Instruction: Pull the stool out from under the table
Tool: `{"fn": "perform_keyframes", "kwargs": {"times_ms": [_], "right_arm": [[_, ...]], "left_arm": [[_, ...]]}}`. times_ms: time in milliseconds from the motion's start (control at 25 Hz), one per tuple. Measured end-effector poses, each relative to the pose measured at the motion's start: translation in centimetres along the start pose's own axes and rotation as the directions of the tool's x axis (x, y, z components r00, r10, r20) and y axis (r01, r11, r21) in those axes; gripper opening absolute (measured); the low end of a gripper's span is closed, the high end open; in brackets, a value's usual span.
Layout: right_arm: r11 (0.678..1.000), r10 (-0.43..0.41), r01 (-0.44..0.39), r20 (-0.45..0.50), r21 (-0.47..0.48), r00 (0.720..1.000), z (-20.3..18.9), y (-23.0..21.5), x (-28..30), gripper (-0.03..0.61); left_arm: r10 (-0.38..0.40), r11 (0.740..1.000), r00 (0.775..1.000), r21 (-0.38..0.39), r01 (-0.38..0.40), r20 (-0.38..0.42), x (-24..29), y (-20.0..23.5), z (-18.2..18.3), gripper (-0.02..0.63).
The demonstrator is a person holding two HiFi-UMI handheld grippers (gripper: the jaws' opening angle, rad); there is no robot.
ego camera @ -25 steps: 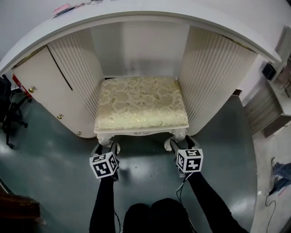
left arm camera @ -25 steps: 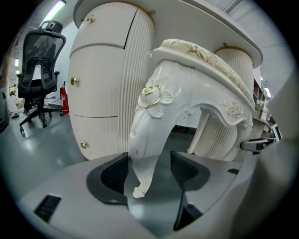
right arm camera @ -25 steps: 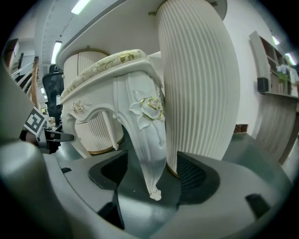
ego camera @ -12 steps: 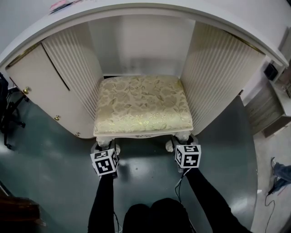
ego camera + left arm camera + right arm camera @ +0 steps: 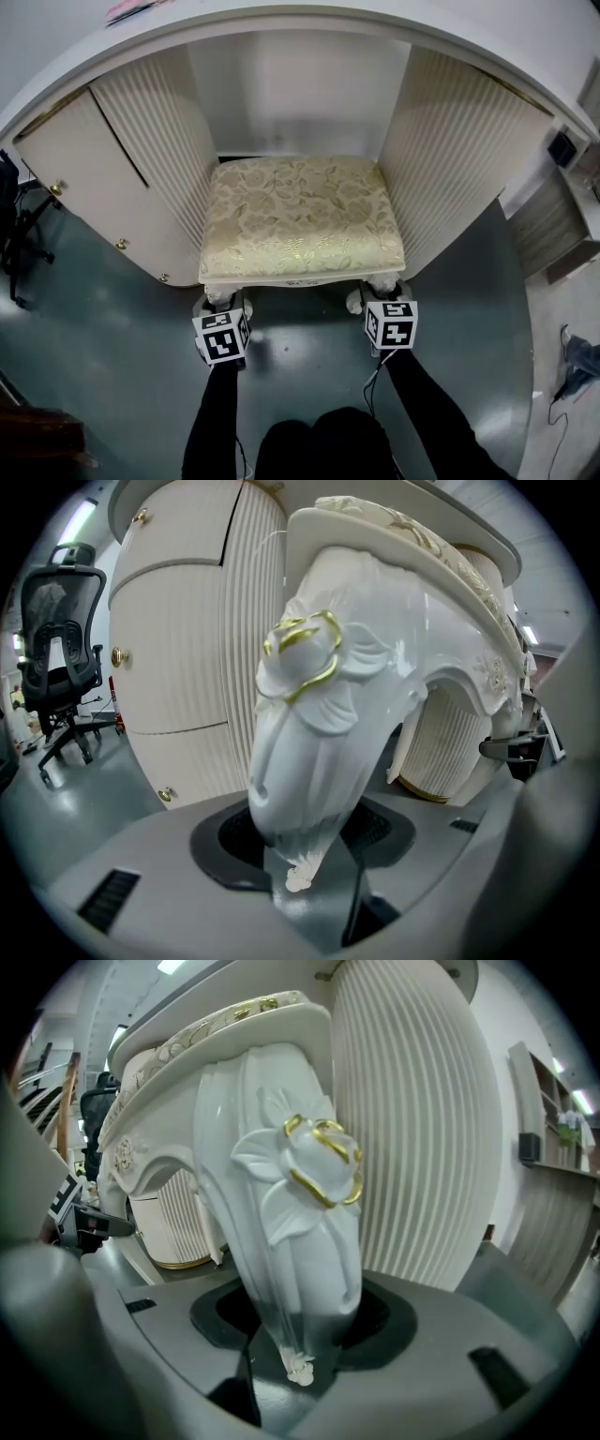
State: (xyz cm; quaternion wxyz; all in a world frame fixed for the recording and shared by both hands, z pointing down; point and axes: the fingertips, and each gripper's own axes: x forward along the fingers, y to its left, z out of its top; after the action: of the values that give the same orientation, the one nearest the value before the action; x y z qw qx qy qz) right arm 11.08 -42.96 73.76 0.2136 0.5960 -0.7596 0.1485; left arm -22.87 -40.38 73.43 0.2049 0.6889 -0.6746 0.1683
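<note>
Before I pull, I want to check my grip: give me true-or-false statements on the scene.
1. The stool sits in the table's recess. True.
2. The left tongs are empty. False: they have just been closing and clamp a front stool leg.
3. The right tongs grip the other front leg. True; they too have just been closing.
4. The cushion is plain blue. False: it is pale gold floral.
5. A black office chair stands nearby. True.

The table top runs off the upper edge, the office chair off the left.
</note>
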Motion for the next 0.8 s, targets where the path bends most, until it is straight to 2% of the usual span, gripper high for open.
{"fn": "perform_keyframes", "kwargs": {"times_ms": [800], "right_arm": [[1.0,0.007,-0.007,-0.039,0.004,0.999,-0.12,0.14,-0.42,0.204]], "left_arm": [[0.003,1.0,1.0,0.006,-0.003,-0.018,-0.48,-0.01,-0.03,0.219]]}}
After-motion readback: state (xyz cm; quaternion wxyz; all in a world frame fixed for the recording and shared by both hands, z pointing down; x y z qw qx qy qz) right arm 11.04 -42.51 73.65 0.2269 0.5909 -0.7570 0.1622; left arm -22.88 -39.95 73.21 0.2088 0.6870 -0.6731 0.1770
